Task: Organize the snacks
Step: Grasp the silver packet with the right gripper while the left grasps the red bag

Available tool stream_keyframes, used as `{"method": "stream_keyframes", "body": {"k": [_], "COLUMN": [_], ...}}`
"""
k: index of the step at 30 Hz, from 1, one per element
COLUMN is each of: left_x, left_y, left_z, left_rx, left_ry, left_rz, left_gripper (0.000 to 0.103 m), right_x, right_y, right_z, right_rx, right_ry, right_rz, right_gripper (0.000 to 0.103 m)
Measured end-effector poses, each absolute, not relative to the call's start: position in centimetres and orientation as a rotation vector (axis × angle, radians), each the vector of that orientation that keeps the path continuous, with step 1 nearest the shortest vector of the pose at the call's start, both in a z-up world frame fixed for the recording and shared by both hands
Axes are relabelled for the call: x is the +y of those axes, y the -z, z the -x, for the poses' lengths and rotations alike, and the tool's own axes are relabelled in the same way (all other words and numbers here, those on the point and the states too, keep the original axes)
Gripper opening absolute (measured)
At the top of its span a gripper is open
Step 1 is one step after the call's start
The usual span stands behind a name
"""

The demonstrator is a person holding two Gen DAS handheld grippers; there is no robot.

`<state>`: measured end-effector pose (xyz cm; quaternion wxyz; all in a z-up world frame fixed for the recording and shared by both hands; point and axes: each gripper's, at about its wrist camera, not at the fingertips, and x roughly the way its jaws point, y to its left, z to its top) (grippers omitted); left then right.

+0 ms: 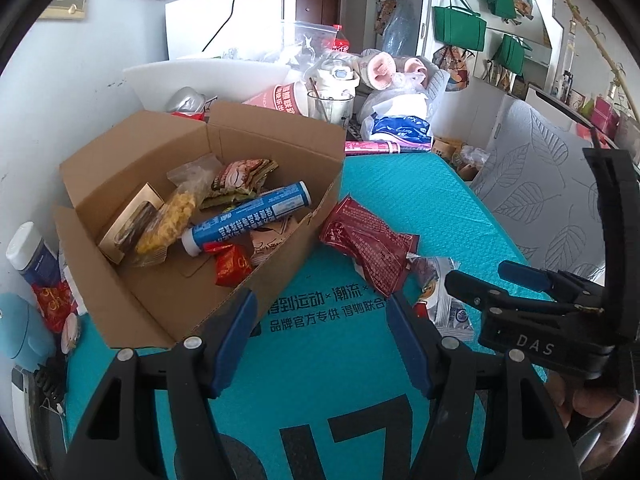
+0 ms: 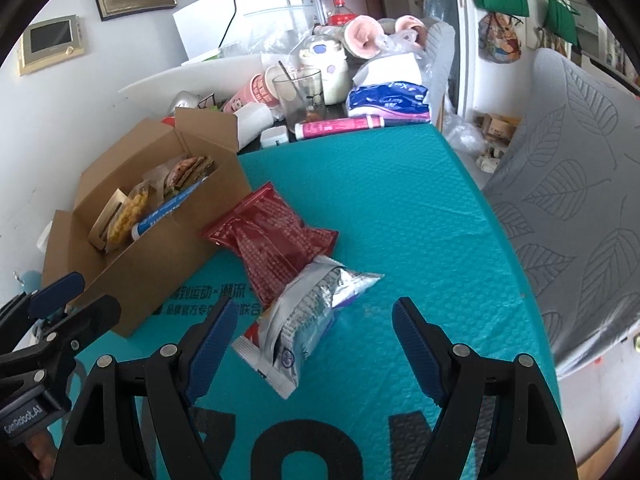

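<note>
Right gripper [image 2: 314, 334] spread wide, nothing held, angled down over the teal mat [image 2: 400, 200] with its fingers either side of the silver snack packet [image 2: 304, 324], not touching it. Silver snack packet flat on the mat, overlapping the lower end of the red snack packet [image 2: 272, 240], which touches the cardboard box [image 2: 160, 264] by one corner. Left gripper [image 1: 320, 344] likewise wide open and empty, low over the mat, left finger [image 1: 234, 344] apparently against the box's near corner. Inside the box: blue tube [image 1: 248, 216], yellow snack bag [image 1: 168, 220], small red packet [image 1: 230, 266].
</note>
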<state>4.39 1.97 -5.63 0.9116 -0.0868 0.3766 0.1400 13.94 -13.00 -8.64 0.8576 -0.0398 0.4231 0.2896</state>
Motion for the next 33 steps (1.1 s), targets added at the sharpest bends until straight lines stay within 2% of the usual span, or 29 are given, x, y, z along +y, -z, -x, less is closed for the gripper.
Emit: {"method": "stream_keyframes", "body": {"k": [5,8,10,13,16,33], "left_x": [2.5,2.5,2.4,1.9,1.3,0.0], "left_y": [6.2,6.5,6.6,6.7,7.1,12.1], "left_z": [-5.4,-6.2,-6.8,-8.2,-9.8,-19.2], "left_rx": [0.786,0.791,0.792,0.791,0.790,0.882], "left_ry": [-0.304,-0.296,-0.291,-0.289,-0.289,-0.459], "left_rz": [0.191,0.196,0.198,0.202,0.210,0.289], "left_gripper": [0.066,0.066,0.066,0.066,0.066,0.066], "right_x": [-10.9,-10.6,-10.8,-11.6,-12.8,-17.5], "right_y": [10.8,11.9,12.2,12.2,11.9,11.5], "right_z": [-15.5,-16.1,-16.3,-16.6,-17.1,-19.7], "right_rx": [0.947,0.975,0.991,0.971,0.949,0.869], "right_ry": [-0.632,-0.625,-0.650,-0.665,-0.655,-0.538], "right_rz": [0.133,0.175,0.164,0.162,0.147,0.138], "right_gripper": [0.080,0.067,0.045,0.035,0.033,0.033]}}
